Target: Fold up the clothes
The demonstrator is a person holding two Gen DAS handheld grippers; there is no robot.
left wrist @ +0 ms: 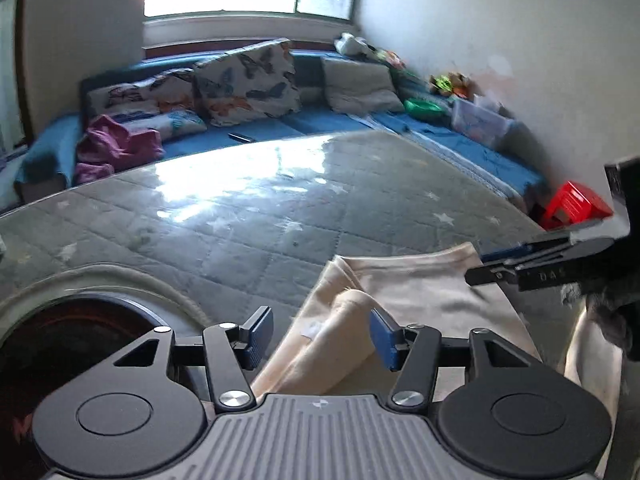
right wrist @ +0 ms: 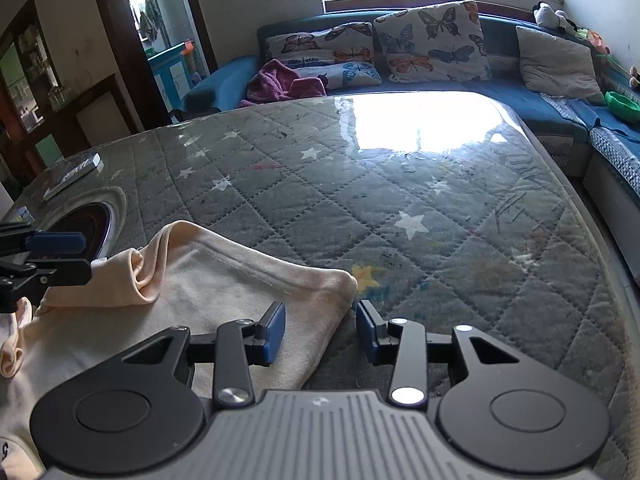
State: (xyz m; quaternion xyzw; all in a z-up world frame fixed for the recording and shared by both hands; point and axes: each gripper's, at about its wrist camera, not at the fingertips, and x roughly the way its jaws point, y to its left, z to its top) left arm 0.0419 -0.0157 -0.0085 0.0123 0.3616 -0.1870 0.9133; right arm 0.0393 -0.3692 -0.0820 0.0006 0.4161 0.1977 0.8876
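A cream garment [left wrist: 408,300] lies flat at the near edge of the table, with a rolled fold along its left side. My left gripper [left wrist: 320,336] is open, and that rolled fold [left wrist: 344,340] runs loose between its blue pads. My right gripper [right wrist: 320,332] is open too, straddling the cream garment's [right wrist: 224,280] right edge just behind its far right corner. Each gripper shows from the side in the other's view: the right gripper [left wrist: 504,262] at the garment's far right corner, the left gripper [right wrist: 60,256] at the folded left edge.
The table [right wrist: 440,200] has a glossy glass top over grey quilted cloth with stars. A round opening [right wrist: 86,222] sits by the garment's left, and a flat remote-like object [right wrist: 74,176] lies farther left. Behind stands a blue sofa [left wrist: 320,124] with cushions and purple clothes [left wrist: 116,144].
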